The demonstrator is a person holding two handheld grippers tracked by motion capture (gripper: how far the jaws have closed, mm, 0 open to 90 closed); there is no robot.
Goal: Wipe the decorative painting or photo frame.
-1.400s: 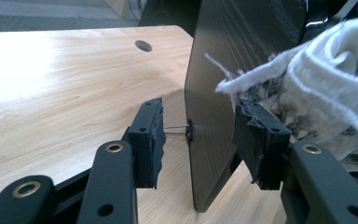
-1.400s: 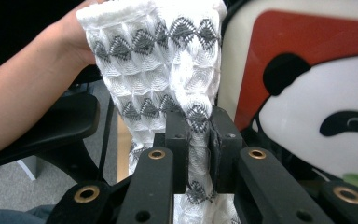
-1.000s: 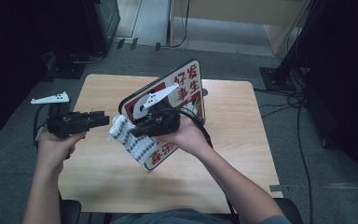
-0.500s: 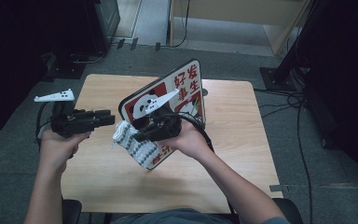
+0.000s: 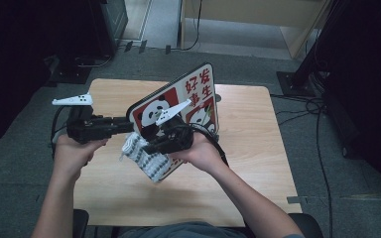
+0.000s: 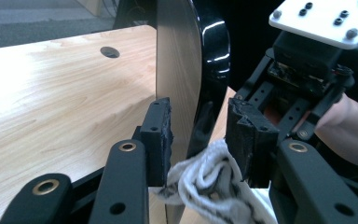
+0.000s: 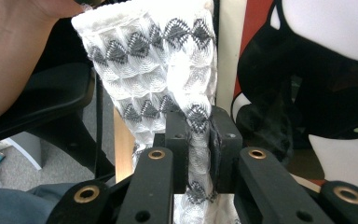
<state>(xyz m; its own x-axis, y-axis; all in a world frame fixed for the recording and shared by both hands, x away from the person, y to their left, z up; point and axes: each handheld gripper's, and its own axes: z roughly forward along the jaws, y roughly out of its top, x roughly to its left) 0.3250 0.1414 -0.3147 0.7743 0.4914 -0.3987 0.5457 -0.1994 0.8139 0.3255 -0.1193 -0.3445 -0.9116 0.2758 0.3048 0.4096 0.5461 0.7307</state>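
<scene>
Since a second ago, left tongs (image 5: 127, 124) have moved in around the panda board's (image 5: 198, 91) edge, jaws closing, half-open, not gripping. Right tongs (image 7: 198, 135) pinch the cloth (image 7: 168, 60) above the table's (image 5: 248, 144) middle. A loose grip could drop the board.
</scene>
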